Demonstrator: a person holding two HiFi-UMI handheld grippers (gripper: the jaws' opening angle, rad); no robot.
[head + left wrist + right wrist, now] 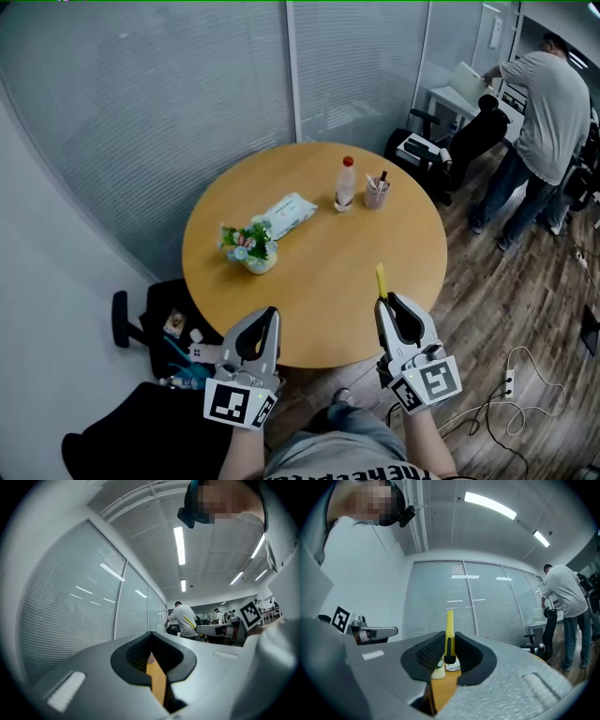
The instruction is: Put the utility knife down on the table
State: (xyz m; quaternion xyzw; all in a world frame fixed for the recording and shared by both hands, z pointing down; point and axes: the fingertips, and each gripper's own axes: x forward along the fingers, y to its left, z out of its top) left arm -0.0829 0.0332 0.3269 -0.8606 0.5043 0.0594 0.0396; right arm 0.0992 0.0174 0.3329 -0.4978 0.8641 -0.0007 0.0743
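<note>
A yellow utility knife (381, 280) sticks up out of my right gripper (386, 305), which is shut on it over the near right part of the round wooden table (309, 309). In the right gripper view the knife (449, 630) stands upright between the two black pads, its yellow end pointing at the glass wall. My left gripper (272, 317) hovers at the table's near left edge, shut, with nothing between its pads (140, 656).
On the table stand a small flower pot (251, 247), a pack of wipes (290, 213), a bottle (346, 183) and a pen cup (376, 192). A person (544, 122) stands at a desk at the far right. Cables and a power strip (509, 382) lie on the floor.
</note>
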